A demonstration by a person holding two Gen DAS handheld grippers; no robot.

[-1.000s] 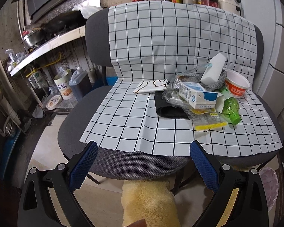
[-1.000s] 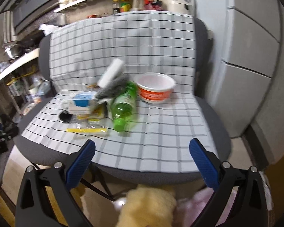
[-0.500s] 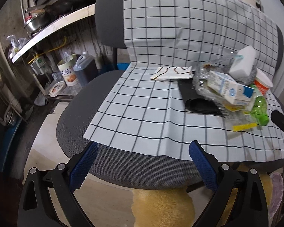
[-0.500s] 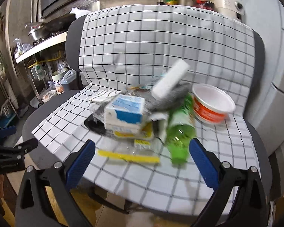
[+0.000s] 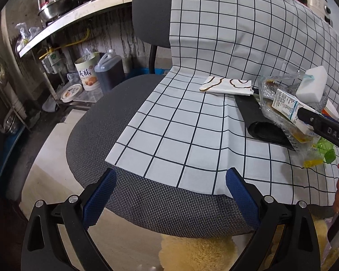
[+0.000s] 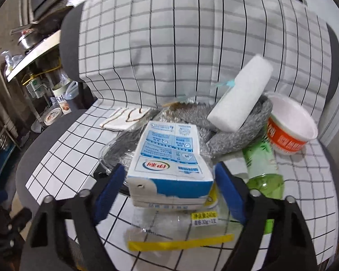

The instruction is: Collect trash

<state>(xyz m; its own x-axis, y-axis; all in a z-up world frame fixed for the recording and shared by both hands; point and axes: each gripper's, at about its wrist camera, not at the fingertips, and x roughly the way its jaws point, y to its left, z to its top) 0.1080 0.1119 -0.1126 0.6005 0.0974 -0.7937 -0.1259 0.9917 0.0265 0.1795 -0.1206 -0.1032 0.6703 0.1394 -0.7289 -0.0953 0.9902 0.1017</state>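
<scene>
Right wrist view: right gripper (image 6: pixel 169 179) jaws closing around the milk carton (image 6: pixel 169 158) atop the trash pile on the checkered cloth (image 6: pixel 169 45), pads not yet pressing; likely light, crushable cardboard, so take its flat sides gently; left gripper (image 5: pixel 169 194) open, empty.

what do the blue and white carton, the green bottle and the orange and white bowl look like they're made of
Carton: printed coated paperboard, judging by its folded edges and slight sheen. Green bottle: see-through plastic, probably glossy; light passes through it. Bowl: likely thin plastic or coated paper, matte white inside with a printed orange band.
</scene>
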